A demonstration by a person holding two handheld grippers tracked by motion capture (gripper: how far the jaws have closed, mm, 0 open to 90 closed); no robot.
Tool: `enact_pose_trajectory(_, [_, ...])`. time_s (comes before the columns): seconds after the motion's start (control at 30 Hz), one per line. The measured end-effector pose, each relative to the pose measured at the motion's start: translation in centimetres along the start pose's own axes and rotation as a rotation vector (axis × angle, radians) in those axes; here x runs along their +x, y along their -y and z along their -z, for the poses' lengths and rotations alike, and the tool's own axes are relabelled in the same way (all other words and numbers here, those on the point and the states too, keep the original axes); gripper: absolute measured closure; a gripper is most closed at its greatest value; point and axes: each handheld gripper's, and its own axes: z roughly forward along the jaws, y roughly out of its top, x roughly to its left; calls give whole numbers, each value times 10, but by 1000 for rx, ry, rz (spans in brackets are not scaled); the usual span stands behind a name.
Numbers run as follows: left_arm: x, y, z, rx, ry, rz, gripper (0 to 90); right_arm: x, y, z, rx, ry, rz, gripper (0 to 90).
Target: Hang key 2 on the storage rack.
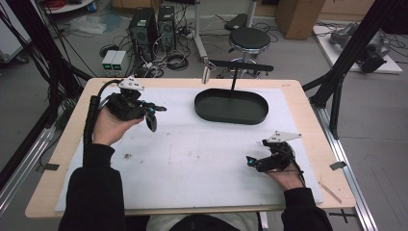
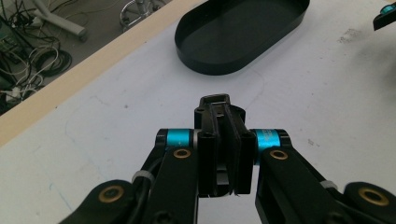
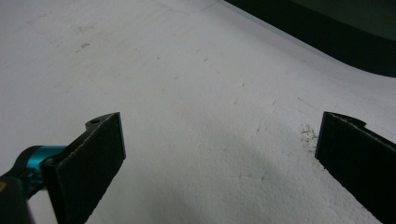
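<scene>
Over mat's left side [image 1: 192, 159], L gripper [image 2: 223, 154] clamped on small black part [image 2: 219, 135], lifted off table, tray [image 1: 231, 107] ahead-right. R gripper [image 3: 219, 158] jaws apart, nothing btwn, resting near front-right. Risk: thin grip, part could slip or tilt before tray, hit rim.

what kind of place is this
Most likely a robotics or data-collection lab. A wooden table with a white mat sits inside a black metal frame, and computer towers with tangled cables stand on the floor beside a round stool.
</scene>
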Motion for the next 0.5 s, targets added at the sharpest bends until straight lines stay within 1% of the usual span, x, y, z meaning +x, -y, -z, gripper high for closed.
enact_pose_trajectory(0.1, [-1,-4,-4,0,8,-9,838,0,0,-1,4,0,-2,9])
enact_pose_trajectory(0.2, [-2,-9,-8,-15,8,-6,838,0,0,0,3,1,1,8])
enact_pose_trajectory(0.3, [-3,-13,-13,-18,21,-3,838,-1,0,0,0,0,1,9])
enact_pose_trajectory(0.37, [-4,-17,-17,-18,25,-16,838,0,0,0,2,-1,-1,9])
enact_pose_trajectory(0.4, [-6,-19,-19,-24,26,-18,838,0,0,0,2,0,-1,9])
enact_pose_trajectory(0.47, [-9,-24,-21,-38,34,-41,838,0,0,-1,3,0,2,9])
enact_pose_trajectory(0.5, [-10,-26,-24,-57,44,-37,838,0,0,-1,4,0,2,8])
